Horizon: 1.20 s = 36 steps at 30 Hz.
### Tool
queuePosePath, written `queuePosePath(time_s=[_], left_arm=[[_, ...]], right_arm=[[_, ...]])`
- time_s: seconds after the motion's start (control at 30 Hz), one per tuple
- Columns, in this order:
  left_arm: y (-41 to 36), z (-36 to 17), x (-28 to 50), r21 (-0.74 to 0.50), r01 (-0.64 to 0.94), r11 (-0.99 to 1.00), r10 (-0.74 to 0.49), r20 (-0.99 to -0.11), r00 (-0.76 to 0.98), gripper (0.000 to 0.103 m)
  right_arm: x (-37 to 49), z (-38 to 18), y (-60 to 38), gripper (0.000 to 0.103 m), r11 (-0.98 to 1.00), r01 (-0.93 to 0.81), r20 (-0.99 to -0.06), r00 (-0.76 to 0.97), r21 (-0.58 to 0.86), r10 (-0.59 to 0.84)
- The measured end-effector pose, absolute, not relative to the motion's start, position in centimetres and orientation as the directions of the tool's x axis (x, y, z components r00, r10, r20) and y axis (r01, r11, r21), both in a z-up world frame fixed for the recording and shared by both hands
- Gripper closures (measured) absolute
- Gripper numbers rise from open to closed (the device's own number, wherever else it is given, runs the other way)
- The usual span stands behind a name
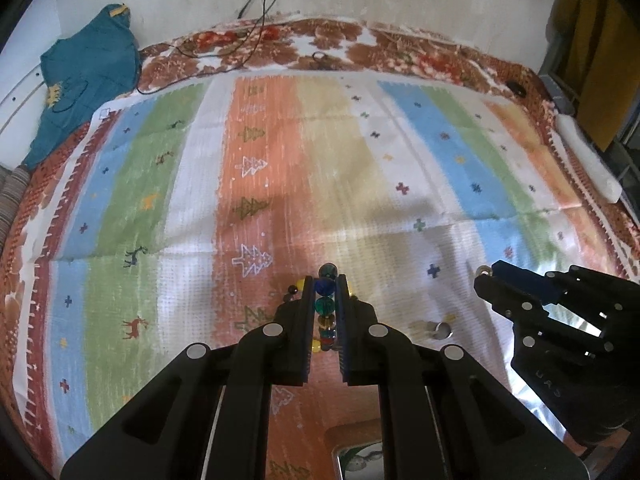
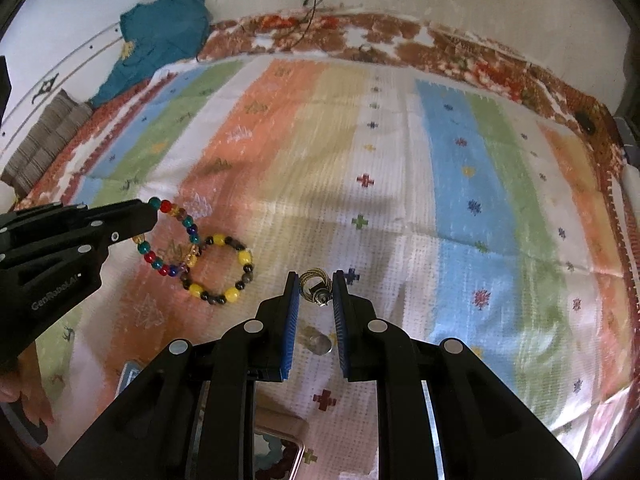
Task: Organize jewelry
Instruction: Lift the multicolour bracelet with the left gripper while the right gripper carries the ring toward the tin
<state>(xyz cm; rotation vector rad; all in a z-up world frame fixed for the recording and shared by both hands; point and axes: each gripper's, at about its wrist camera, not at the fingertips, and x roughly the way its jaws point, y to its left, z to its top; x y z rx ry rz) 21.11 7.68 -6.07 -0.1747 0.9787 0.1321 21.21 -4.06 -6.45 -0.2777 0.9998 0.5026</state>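
A multicoloured bead bracelet (image 2: 172, 236) hangs pinched in the clenched jaws of the left gripper (image 1: 325, 280), lifted above the striped blanket (image 1: 400, 140) covering the bed. A yellow-and-dark bead bracelet (image 2: 222, 270) lies on the blanket under it, toward the near edge. The right gripper (image 2: 316, 276) has its jaws clamped on a small brassy ring-shaped piece (image 2: 316, 286). Both pieces appear to be mid-carry. Next, each likely needs bringing to the box (image 2: 280, 440) glimpsed at the near edge.
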Motion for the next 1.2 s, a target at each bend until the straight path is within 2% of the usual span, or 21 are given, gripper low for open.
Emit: queuePosePath(time_s=[0.2, 0.3, 0.63, 1.2], left_arm=[[7.1, -4.1, 19.6, -0.053, -0.187, 0.981, 0.070, -0.800, 0.596, 0.094], [7.1, -3.3, 19.0, -0.084, -0.190, 0.978, 0.050, -0.794, 0.605, 0.094], [6.0, -1.6, 17.0, -0.063, -0.155, 0.986, 0.055, -0.754, 0.654, 0.094], [3.2, 0.4, 13.1, -0.016, -0.094, 0.995, 0.054, -0.719, 0.693, 0.094]], right_arm=[[20.1, -5.0, -4.4, 0.085, 0.850, -0.527, -0.823, 0.485, -0.004, 0.297], [19.6, -4.5, -4.5, 0.085, 0.850, -0.526, -0.815, 0.494, -0.003, 0.303], [17.7, -3.2, -5.1, 0.085, 0.850, -0.526, -0.789, 0.513, 0.020, 0.337], [14.2, -2.4, -5.5, 0.085, 0.825, -0.563, -0.787, 0.493, 0.035, 0.370]])
